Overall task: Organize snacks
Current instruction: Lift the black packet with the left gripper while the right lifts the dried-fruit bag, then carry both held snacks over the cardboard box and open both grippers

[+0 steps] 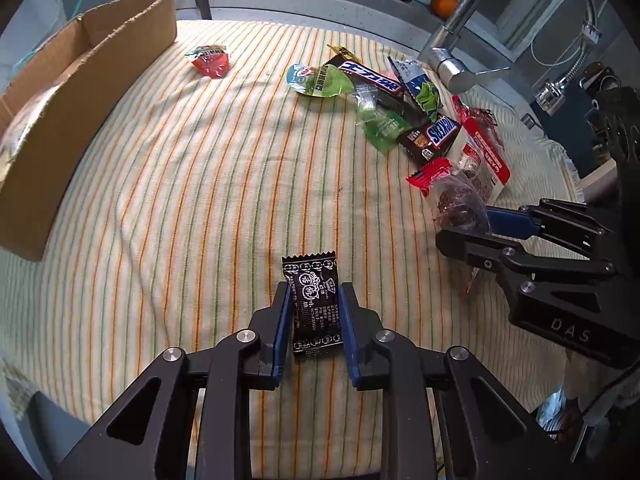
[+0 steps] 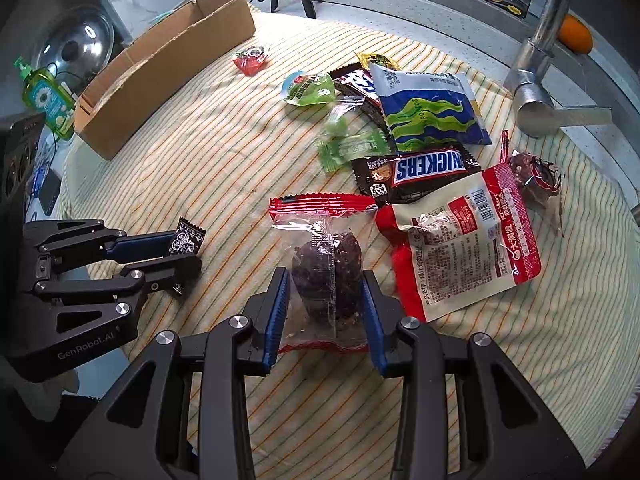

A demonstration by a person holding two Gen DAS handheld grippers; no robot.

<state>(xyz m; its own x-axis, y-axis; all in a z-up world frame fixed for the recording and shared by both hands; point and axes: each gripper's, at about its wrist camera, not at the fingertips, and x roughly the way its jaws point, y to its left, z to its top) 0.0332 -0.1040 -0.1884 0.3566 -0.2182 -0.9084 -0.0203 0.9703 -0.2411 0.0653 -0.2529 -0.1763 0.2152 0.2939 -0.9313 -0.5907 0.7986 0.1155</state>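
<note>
My left gripper (image 1: 314, 296) is shut on a small black candy packet (image 1: 315, 306), held low over the striped cloth; both also show in the right wrist view (image 2: 182, 250). My right gripper (image 2: 325, 284) is shut on a clear red-edged packet of a dark dried fruit (image 2: 326, 276); it shows in the left wrist view (image 1: 460, 200) too. A pile of snacks lies beyond: a Snickers bar (image 2: 420, 168), a blue seaweed packet (image 2: 428, 108), a red-and-white packet (image 2: 464, 248), green candies (image 2: 352, 148), a green jelly cup (image 2: 310, 88) and a red jelly cup (image 2: 250, 60).
An open cardboard box (image 2: 160, 68) stands at the far left of the cloth, also seen in the left wrist view (image 1: 80, 92). A steel faucet (image 2: 536, 92) rises at the right. A green soap bottle (image 2: 44, 96) and a pot lid (image 2: 76, 48) sit left of the box.
</note>
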